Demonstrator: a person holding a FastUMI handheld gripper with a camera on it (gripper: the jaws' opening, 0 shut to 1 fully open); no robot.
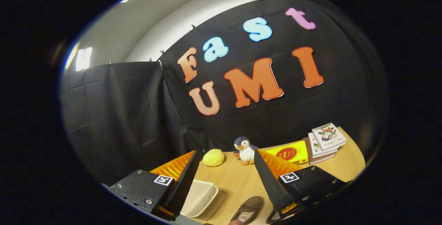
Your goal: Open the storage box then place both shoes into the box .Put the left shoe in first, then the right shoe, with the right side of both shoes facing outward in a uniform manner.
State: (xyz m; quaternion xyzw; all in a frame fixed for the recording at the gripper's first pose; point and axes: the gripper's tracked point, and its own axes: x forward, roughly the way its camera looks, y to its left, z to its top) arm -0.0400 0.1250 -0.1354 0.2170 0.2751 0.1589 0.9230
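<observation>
Gripper (224,187): fingers apart, holding nothing.
Box (200,197): at 7 o'clock, lid on; you open it first.
Shoe (249,209): at 6 o'clock, wait.

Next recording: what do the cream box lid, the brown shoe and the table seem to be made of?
The cream, rounded-corner box lid looks like smooth matte plastic, with an even sheen and a moulded rim. The brown slip-on shoe seems to be soft suede or fabric: dull and napped. The light table looks like wood or laminate, with faint grain. The open gripper holds nothing.
</observation>
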